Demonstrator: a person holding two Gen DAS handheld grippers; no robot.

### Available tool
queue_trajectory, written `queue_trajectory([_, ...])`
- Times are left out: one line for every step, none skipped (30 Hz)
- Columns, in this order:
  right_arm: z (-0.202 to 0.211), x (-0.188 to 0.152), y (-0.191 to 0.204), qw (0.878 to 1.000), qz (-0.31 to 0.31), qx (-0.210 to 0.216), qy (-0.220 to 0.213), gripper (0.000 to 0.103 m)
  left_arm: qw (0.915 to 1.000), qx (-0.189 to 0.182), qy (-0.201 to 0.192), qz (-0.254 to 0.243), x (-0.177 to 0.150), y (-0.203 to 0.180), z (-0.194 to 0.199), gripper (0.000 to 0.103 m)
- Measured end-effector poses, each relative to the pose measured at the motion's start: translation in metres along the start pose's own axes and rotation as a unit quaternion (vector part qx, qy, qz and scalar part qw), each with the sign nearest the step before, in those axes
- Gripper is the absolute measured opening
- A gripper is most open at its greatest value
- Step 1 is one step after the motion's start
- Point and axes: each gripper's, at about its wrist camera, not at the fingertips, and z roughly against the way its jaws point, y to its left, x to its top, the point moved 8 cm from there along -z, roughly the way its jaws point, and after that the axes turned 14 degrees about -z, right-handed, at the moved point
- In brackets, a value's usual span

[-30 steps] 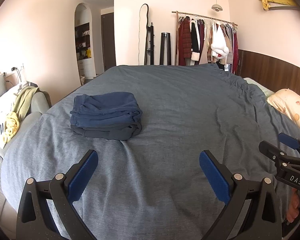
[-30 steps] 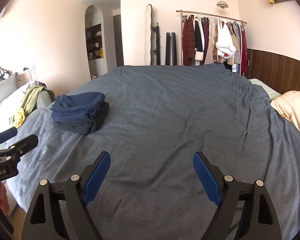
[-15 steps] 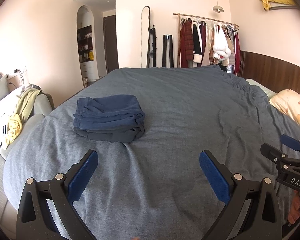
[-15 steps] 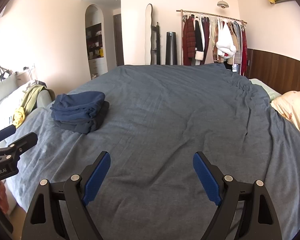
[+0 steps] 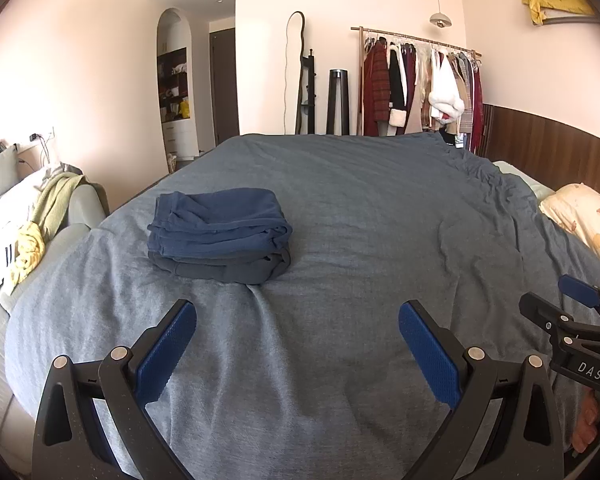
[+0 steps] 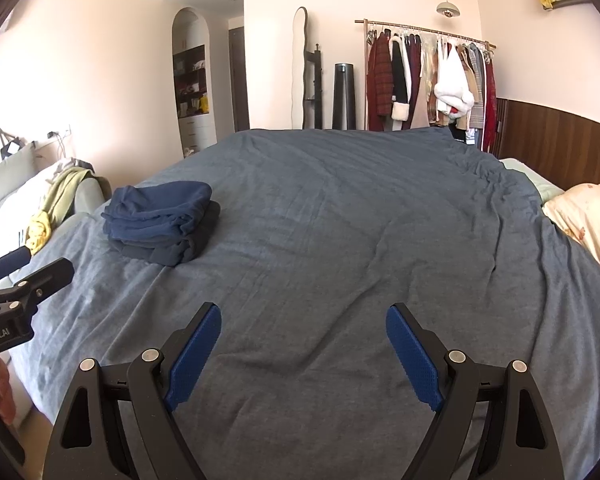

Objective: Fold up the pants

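Folded dark blue pants lie in a neat stack on top of a folded dark grey garment on the left part of the blue-grey bed cover. They also show in the right wrist view. My left gripper is open and empty, held above the near part of the bed, short of the stack. My right gripper is open and empty over the near middle of the bed, to the right of the stack. Each gripper shows at the edge of the other's view.
A peach patterned pillow lies at the right edge of the bed. A sofa with yellow-green cloths stands left of the bed. A clothes rack, a mirror and a black stand are against the far wall.
The left wrist view has drifted a little back and to the left, so the stack sits slightly more toward the centre. Both grippers stay open and empty.
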Motion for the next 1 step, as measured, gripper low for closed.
queue_trajectory([0.0,0.0,-0.0001,1.0,0.0,0.0,0.0,0.085,1.0,0.0,0.001,-0.001,0.0,0.0002,-0.0006,0.103])
